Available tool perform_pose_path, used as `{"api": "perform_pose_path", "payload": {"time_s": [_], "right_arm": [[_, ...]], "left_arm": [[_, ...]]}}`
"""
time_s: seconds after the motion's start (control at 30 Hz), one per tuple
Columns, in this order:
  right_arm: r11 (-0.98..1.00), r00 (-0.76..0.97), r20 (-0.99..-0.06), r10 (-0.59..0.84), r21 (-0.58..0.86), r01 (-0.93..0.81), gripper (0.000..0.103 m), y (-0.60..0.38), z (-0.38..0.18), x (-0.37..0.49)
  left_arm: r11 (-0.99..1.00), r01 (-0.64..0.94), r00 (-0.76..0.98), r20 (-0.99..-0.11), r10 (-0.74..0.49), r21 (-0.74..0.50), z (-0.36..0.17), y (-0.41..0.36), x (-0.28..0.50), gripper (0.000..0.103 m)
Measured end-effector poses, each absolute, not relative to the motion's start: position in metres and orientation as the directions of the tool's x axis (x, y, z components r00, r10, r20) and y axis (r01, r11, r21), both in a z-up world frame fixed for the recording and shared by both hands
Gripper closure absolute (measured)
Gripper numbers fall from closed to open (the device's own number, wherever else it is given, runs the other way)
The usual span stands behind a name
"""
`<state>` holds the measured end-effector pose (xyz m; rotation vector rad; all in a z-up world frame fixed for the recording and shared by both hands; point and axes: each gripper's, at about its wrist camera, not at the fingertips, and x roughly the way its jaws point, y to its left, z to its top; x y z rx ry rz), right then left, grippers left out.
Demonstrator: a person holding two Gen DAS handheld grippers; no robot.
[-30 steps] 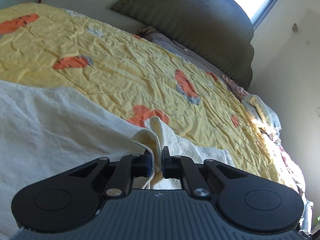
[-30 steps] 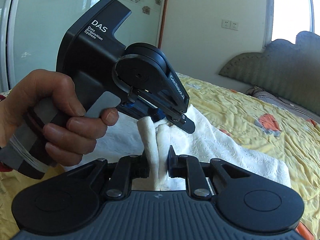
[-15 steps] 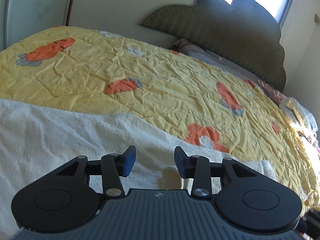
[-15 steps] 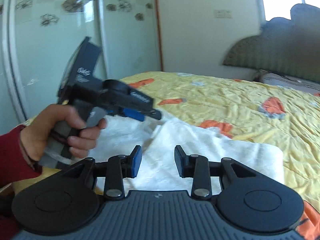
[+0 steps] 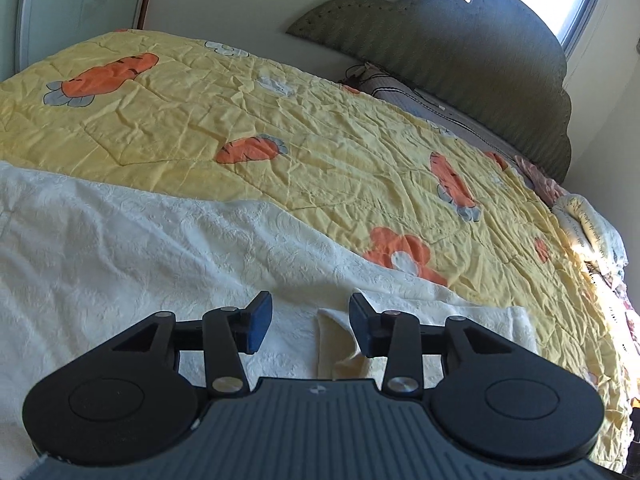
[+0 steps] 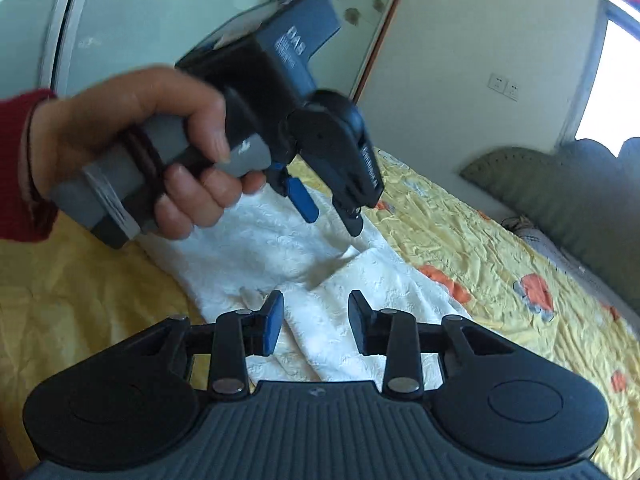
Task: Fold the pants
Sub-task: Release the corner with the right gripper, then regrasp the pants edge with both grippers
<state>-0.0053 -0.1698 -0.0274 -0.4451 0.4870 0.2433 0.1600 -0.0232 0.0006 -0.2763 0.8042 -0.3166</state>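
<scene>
The white textured pants (image 5: 160, 248) lie flat on the yellow carrot-print bedspread (image 5: 280, 120), one layer folded over another. My left gripper (image 5: 311, 326) is open and empty just above the cloth, near a small upturned edge (image 5: 332, 332). In the right wrist view the pants (image 6: 320, 280) run away across the bed. My right gripper (image 6: 316, 326) is open and empty above them. The left gripper (image 6: 332, 216) also shows there, held in a hand, open and above the pants.
A grey-green padded headboard (image 5: 460, 52) and pillows (image 5: 588, 220) stand at the bed's far end. A glass sliding door (image 6: 160, 20) and a wall with sockets (image 6: 502, 86) lie behind. The bedspread (image 6: 500, 248) stretches right of the pants.
Both grippers were shut on pinched folds of the pants one second ago. They have opened, let the cloth drop flat, and lifted back slightly.
</scene>
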Motion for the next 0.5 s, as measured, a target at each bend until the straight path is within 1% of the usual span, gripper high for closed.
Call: {"api": "perform_pose_path", "payload": {"time_s": [0.07, 0.17, 0.23, 0.27, 0.3, 0.33, 0.37, 0.43, 0.5], "right_arm": [[0.859, 0.849, -0.521, 0.09, -0.39, -0.33, 0.069, -0.166, -0.032, -0.005], [0.841, 0.845, -0.534, 0.023, -0.447, -0.305, 0.069, -0.167, -0.038, -0.011], [0.839, 0.837, -0.548, 0.001, -0.455, -0.299, 0.069, -0.173, -0.043, -0.007], [0.839, 0.834, -0.552, 0.005, -0.452, -0.304, 0.071, -0.173, -0.044, -0.009], [0.835, 0.836, -0.549, 0.007, -0.456, -0.307, 0.073, -0.172, -0.044, -0.009], [0.83, 0.84, -0.543, 0.01, -0.464, -0.31, 0.085, -0.17, -0.044, -0.01], [0.821, 0.845, -0.535, 0.012, -0.476, -0.314, 0.094, -0.167, -0.045, -0.01], [0.828, 0.862, -0.507, 0.016, -0.476, -0.295, 0.095, -0.168, -0.044, -0.008], [0.88, 0.875, -0.481, 0.049, -0.395, -0.266, 0.096, -0.18, -0.033, -0.01]], "left_arm": [[0.902, 0.166, 0.637, -0.654, -0.407, -0.399, 0.004, -0.017, 0.153, 0.052], [0.873, 0.167, 0.598, -0.657, -0.46, -0.459, 0.005, -0.01, 0.146, 0.051], [0.834, 0.178, 0.557, -0.644, -0.523, -0.523, 0.005, -0.008, 0.142, 0.046], [0.817, 0.179, 0.536, -0.642, -0.548, -0.549, 0.004, -0.008, 0.141, 0.045], [0.79, 0.173, 0.502, -0.638, -0.584, -0.588, 0.003, -0.008, 0.14, 0.044], [0.769, 0.165, 0.475, -0.633, -0.611, -0.618, 0.001, -0.008, 0.14, 0.043], [0.745, 0.154, 0.443, -0.629, -0.639, -0.649, -0.002, -0.009, 0.141, 0.042], [0.698, 0.115, 0.371, -0.621, -0.691, -0.707, -0.011, -0.009, 0.143, 0.04], [0.658, 0.076, 0.33, -0.604, -0.725, -0.749, -0.02, -0.008, 0.146, 0.039]]}}
